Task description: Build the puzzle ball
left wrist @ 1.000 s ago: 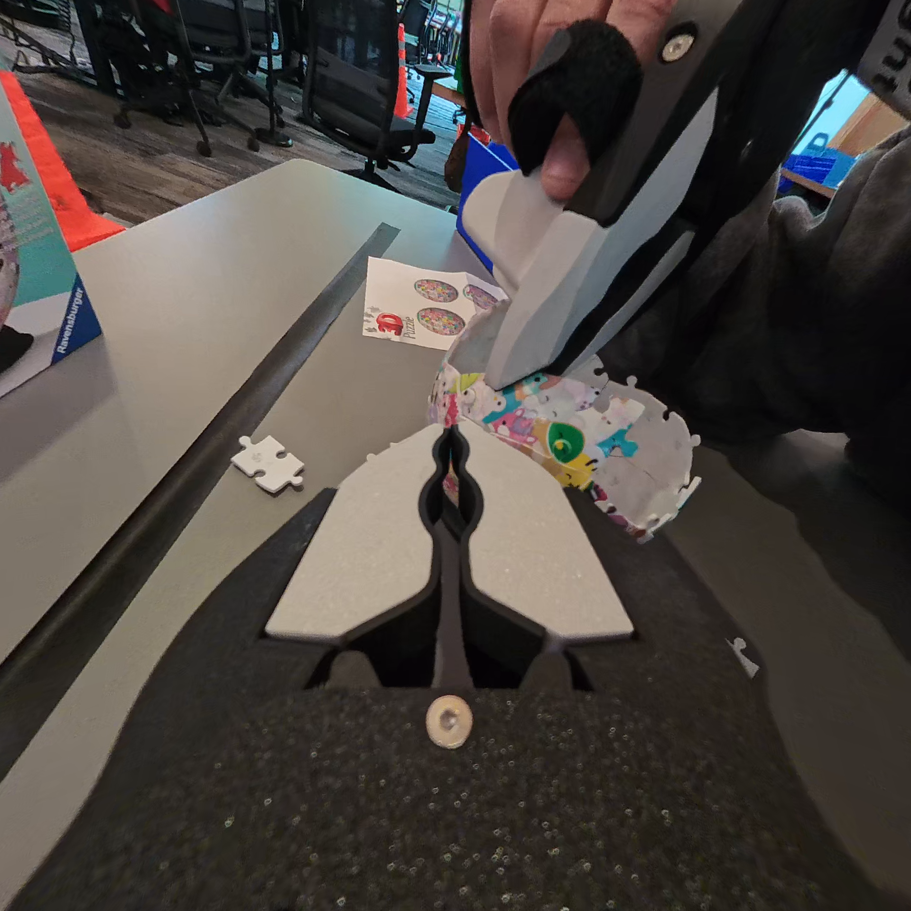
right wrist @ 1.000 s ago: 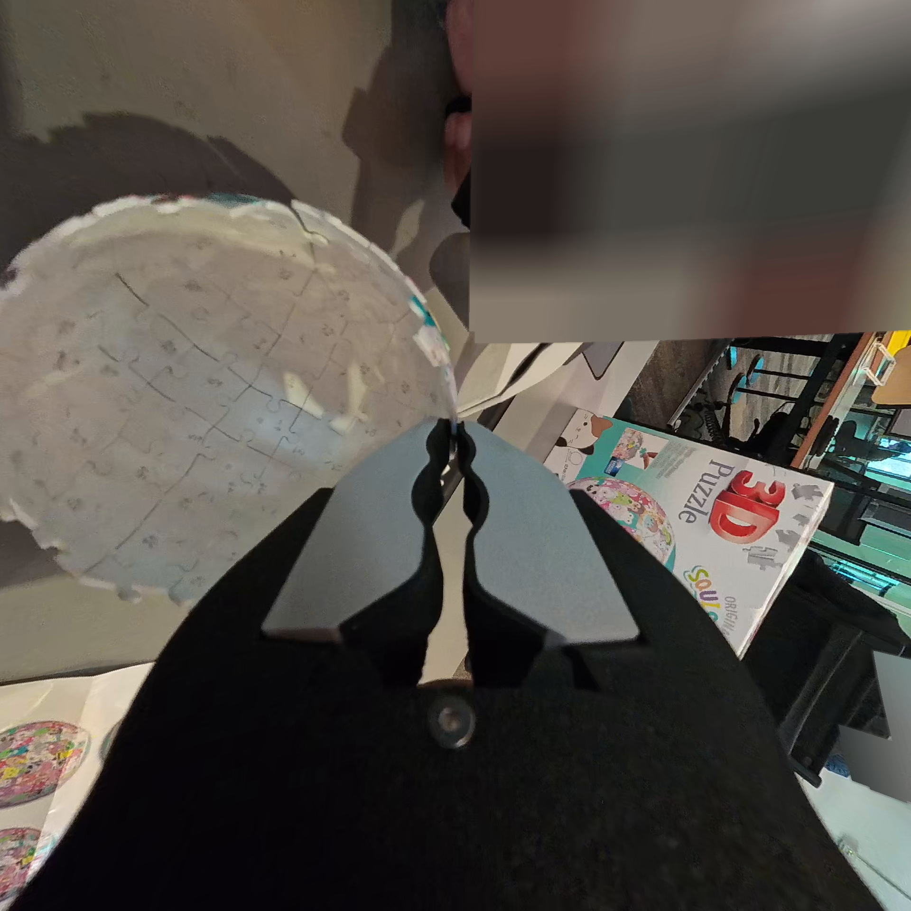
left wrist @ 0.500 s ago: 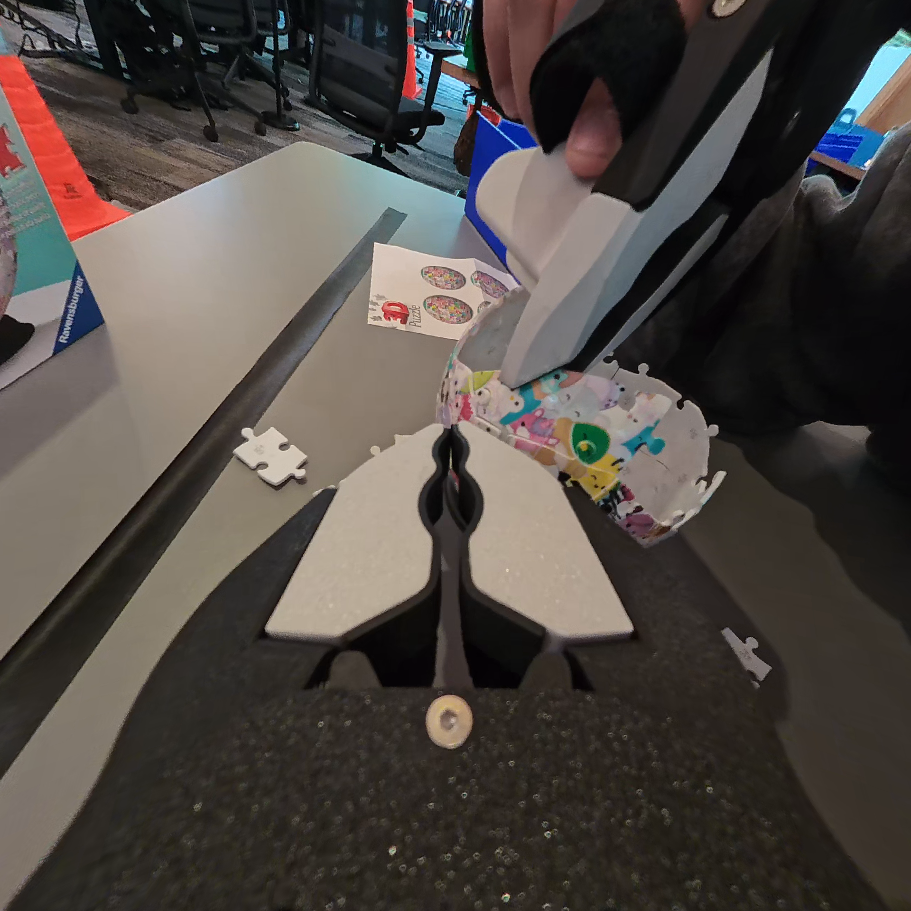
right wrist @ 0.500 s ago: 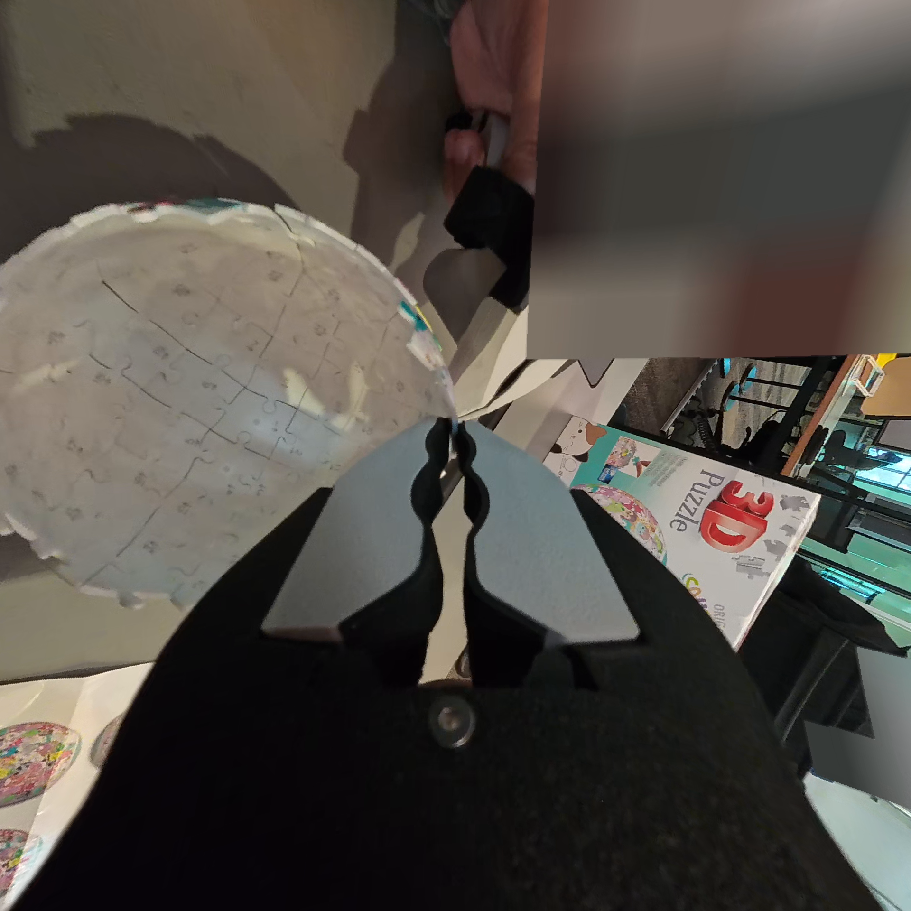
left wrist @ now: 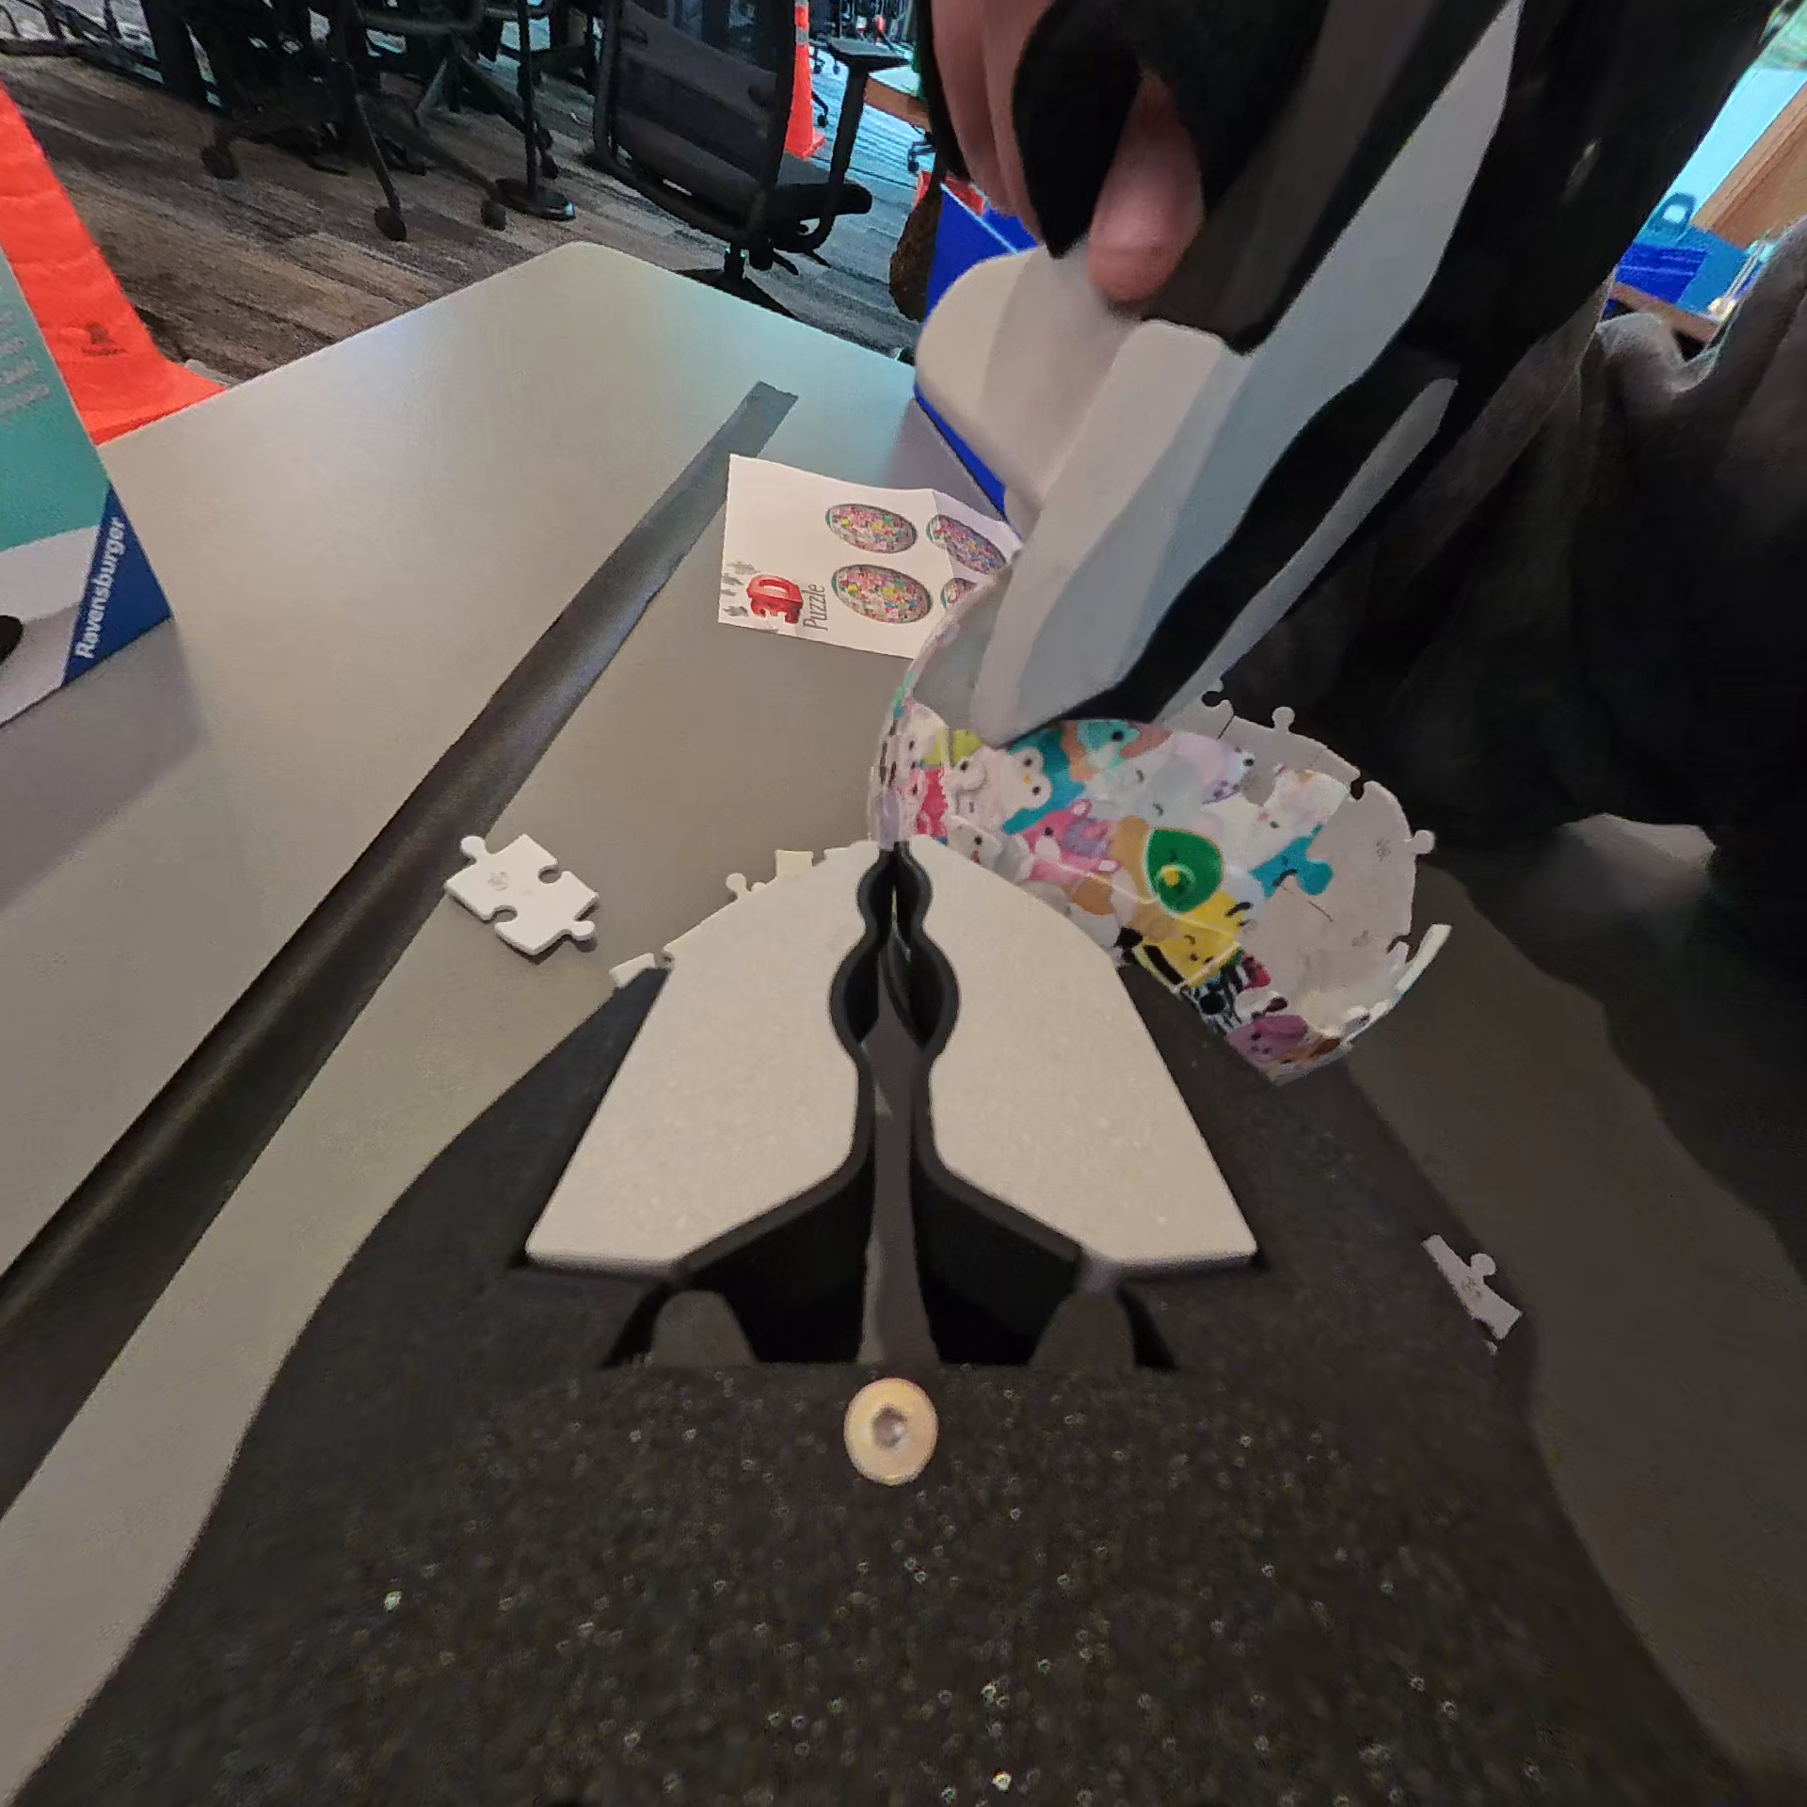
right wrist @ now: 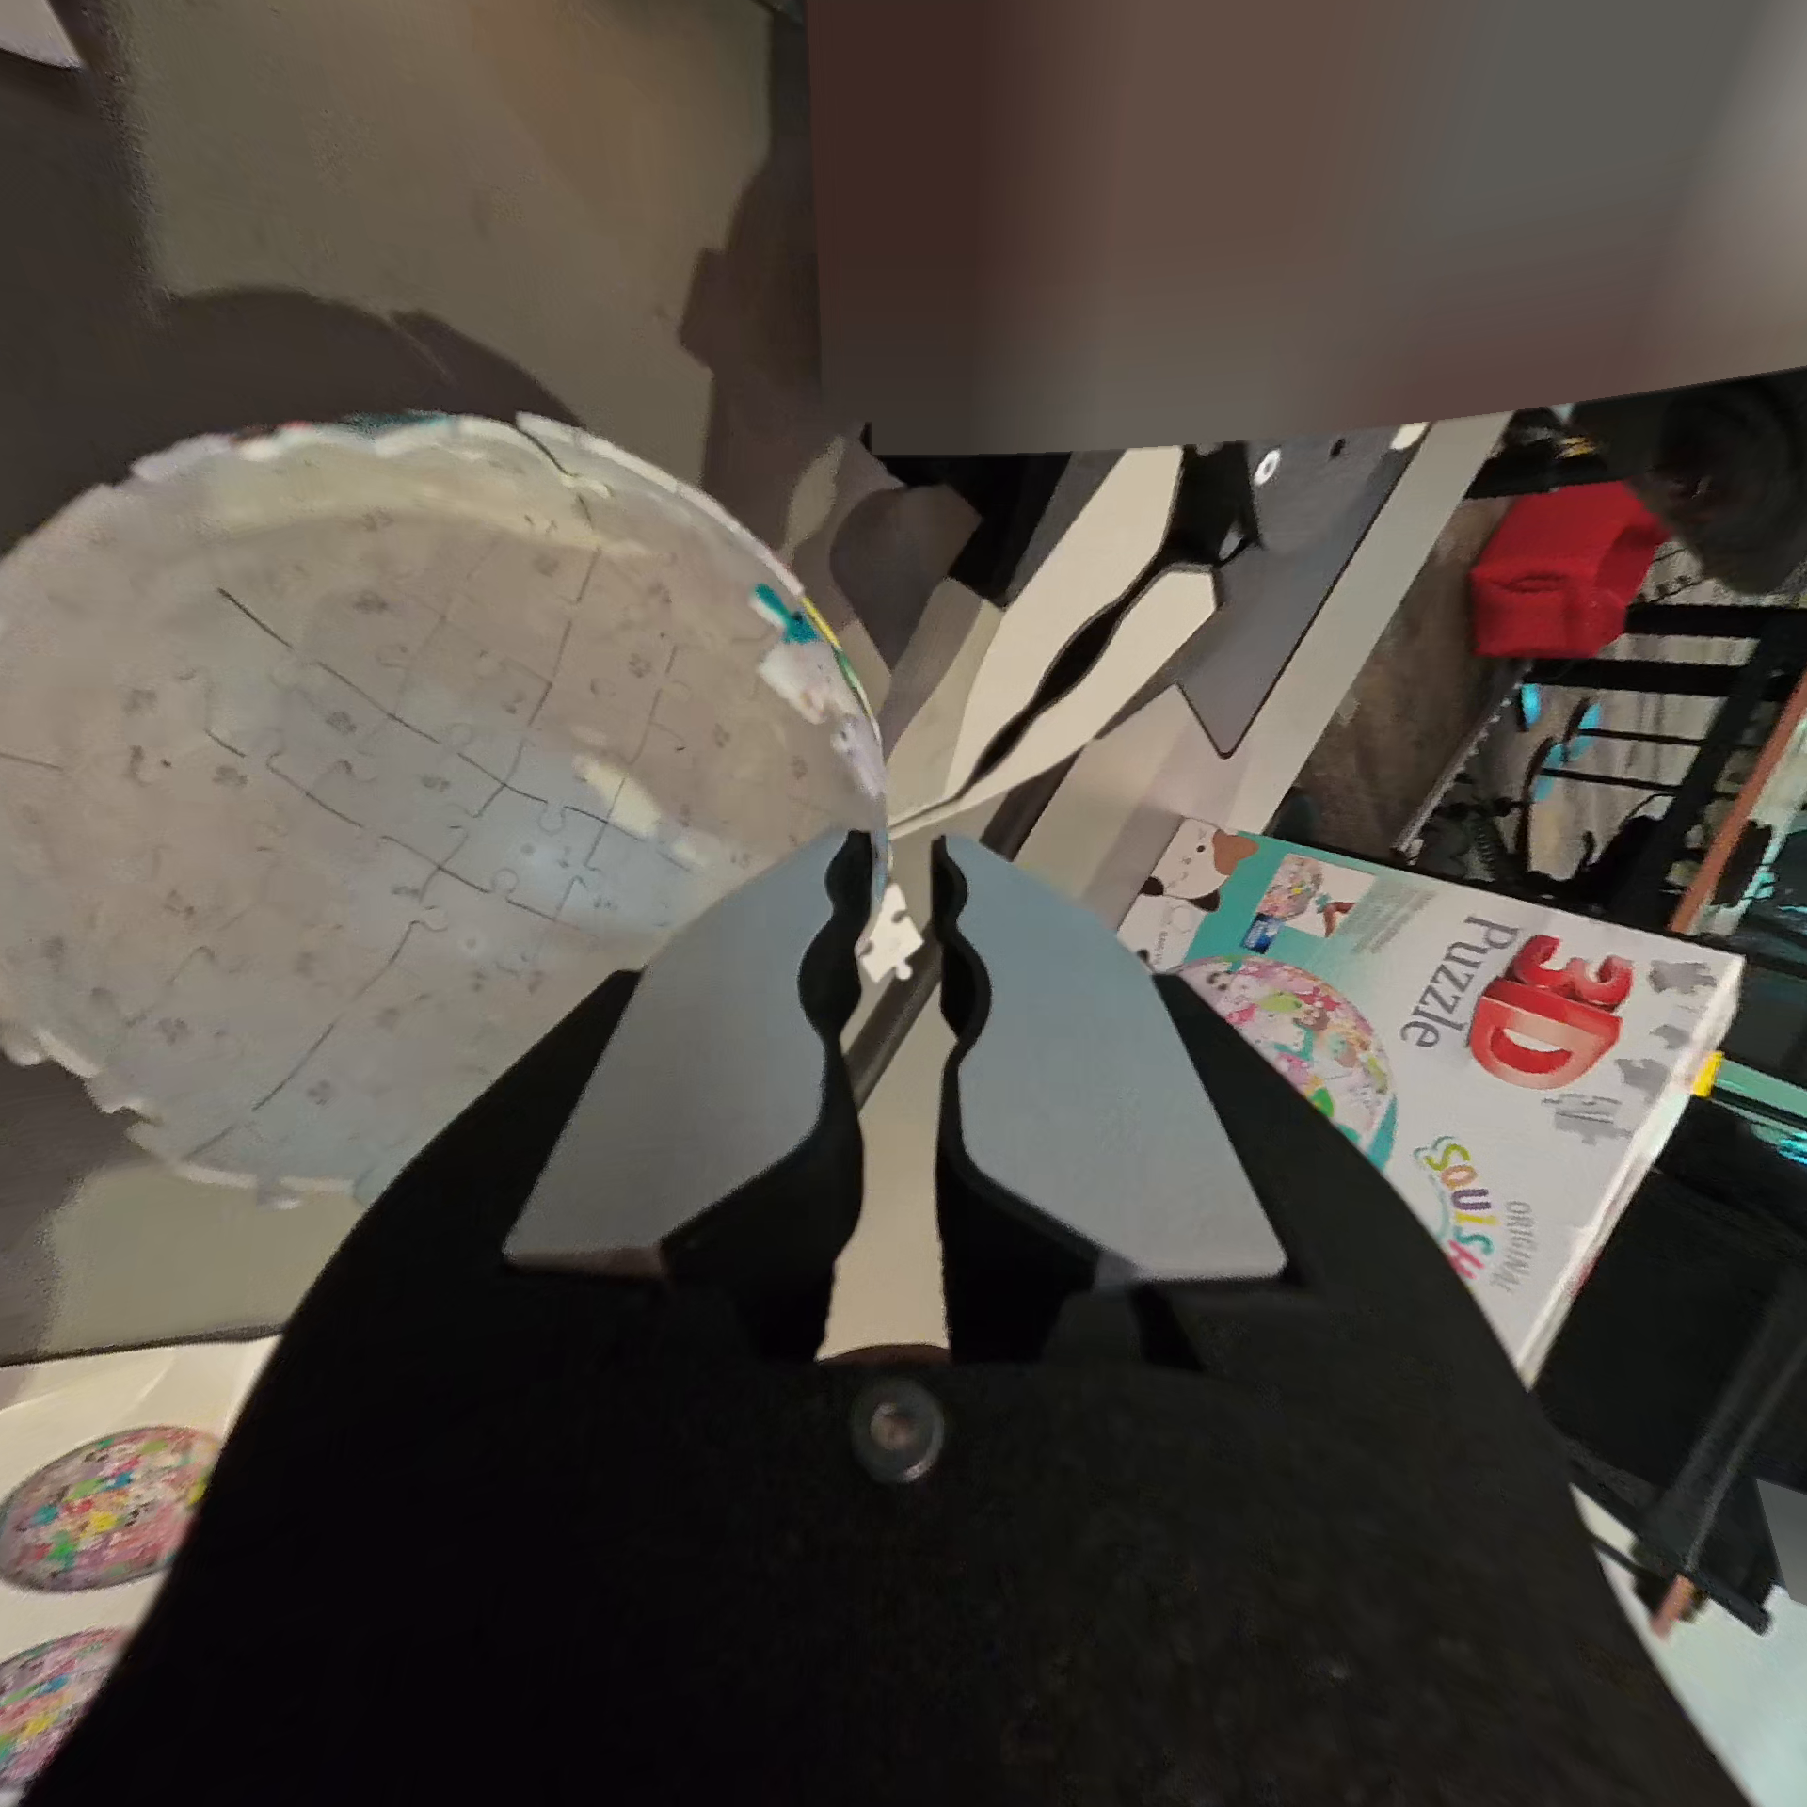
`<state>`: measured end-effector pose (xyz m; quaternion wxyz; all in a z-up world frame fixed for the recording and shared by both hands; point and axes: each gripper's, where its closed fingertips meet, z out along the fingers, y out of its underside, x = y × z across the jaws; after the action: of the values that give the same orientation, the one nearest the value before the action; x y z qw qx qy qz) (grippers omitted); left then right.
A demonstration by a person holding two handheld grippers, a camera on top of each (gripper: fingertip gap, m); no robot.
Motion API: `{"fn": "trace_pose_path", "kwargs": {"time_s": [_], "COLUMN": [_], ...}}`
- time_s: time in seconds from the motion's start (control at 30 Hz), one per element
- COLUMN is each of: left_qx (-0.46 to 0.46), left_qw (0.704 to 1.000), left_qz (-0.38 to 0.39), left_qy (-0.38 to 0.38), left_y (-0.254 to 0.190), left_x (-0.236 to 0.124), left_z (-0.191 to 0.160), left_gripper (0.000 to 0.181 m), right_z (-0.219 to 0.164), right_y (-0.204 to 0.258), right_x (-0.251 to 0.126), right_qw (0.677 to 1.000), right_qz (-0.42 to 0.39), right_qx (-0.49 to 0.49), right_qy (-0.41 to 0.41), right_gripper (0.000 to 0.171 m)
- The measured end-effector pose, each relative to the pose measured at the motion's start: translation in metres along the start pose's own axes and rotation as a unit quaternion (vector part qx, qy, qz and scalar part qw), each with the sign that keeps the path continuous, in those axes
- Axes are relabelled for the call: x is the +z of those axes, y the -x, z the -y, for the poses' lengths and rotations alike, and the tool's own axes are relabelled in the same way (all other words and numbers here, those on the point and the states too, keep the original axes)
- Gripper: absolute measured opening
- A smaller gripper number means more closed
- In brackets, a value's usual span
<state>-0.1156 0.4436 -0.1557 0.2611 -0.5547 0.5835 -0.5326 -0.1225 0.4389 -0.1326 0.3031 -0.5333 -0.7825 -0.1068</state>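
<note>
The half-built puzzle ball (left wrist: 1154,851), a curved shell of interlocked pieces with bright cartoon animals printed outside and plain white inside, hangs tilted above the grey table (left wrist: 391,489), a little toward 2 o'clock from the middle of the left wrist view. Its jagged open rim faces 3 o'clock there.

The left gripper (left wrist: 895,860), with grey pads on black foam, has its jaws pressed together. Its tips sit right at the shell's lower edge, but whether they pinch that edge cannot be told.

The right gripper (right wrist: 902,860) comes down from 1 o'clock in the left wrist view, with a person's hand (left wrist: 1076,127) on it. Its jaws stand slightly parted. In its own view the shell's rim lies between the tips, against the pad on the 9 o'clock side, and the white bowl fills that view toward 9 o'clock.

A loose white puzzle piece (left wrist: 518,890) lies flat at 9 o'clock of the left gripper's tips, beside a dark seam (left wrist: 489,782) running across the table. Another white piece (left wrist: 1467,1296) lies at 4 o'clock. A printed paper leaflet (left wrist: 851,567) lies at 12 o'clock, beyond the shell. The teal and white puzzle box (right wrist: 1467,1056) stands at 3 o'clock in the right wrist view.
</note>
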Motion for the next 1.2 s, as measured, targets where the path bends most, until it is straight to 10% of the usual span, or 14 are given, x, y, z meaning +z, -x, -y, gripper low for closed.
{"fn": "trace_pose_path", "kwargs": {"time_s": [1.2], "left_qx": [-0.029], "left_qw": [0.999], "left_qz": [0.023], "left_qy": [-0.014], "left_y": [0.016], "left_x": [-0.008], "left_z": [0.003], "left_gripper": [0.0], "right_z": [0.004], "right_y": [0.005], "right_x": [0.014], "right_qw": [0.994], "right_qz": [0.093], "right_qx": [-0.044], "right_qy": [0.021], "right_gripper": [0.004]}}
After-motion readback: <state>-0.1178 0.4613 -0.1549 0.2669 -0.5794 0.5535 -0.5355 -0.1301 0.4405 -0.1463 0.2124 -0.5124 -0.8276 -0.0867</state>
